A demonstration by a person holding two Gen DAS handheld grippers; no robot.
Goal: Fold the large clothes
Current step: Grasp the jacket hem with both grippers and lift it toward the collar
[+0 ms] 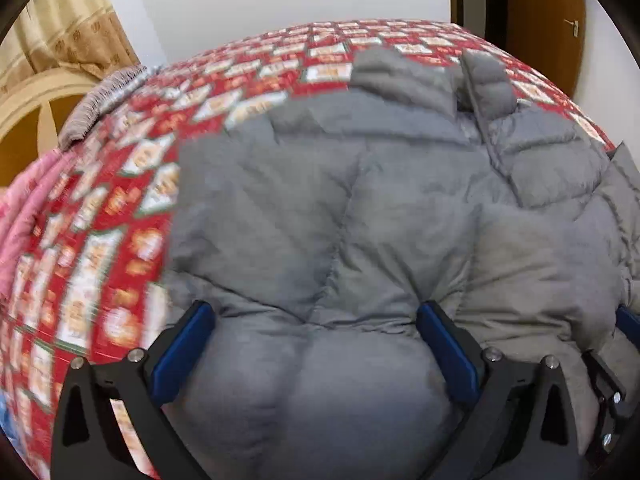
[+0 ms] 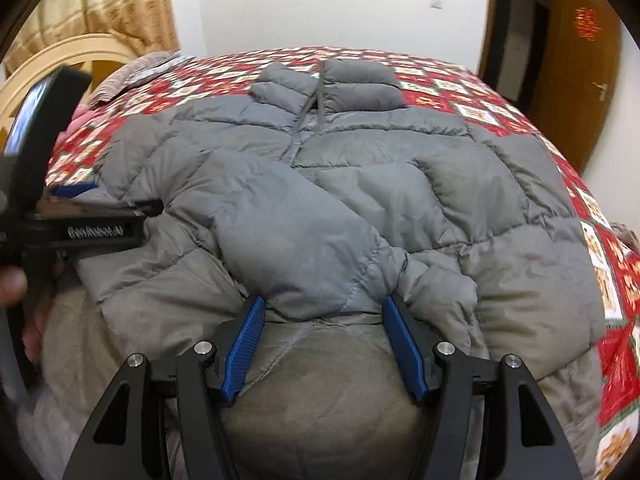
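A grey puffer jacket (image 2: 360,184) lies front up on a bed, collar at the far end, one sleeve (image 2: 296,232) folded across its front. My right gripper (image 2: 324,312) is open, its blue pads on either side of the sleeve's cuff end, above the jacket's hem. My left gripper (image 1: 314,316) is open over the left part of the jacket (image 1: 320,208), pads spread wide with nothing between them. In the right wrist view the left gripper (image 2: 76,200) shows at the jacket's left edge. The right gripper's edge shows in the left wrist view (image 1: 624,328).
The bed has a red patterned quilt (image 2: 460,92). A grey pillow (image 1: 100,104) and a pink blanket (image 1: 24,216) lie at its left side by a cream headboard (image 2: 68,56). Curtains stand behind it, and a wooden door (image 2: 568,64) at right.
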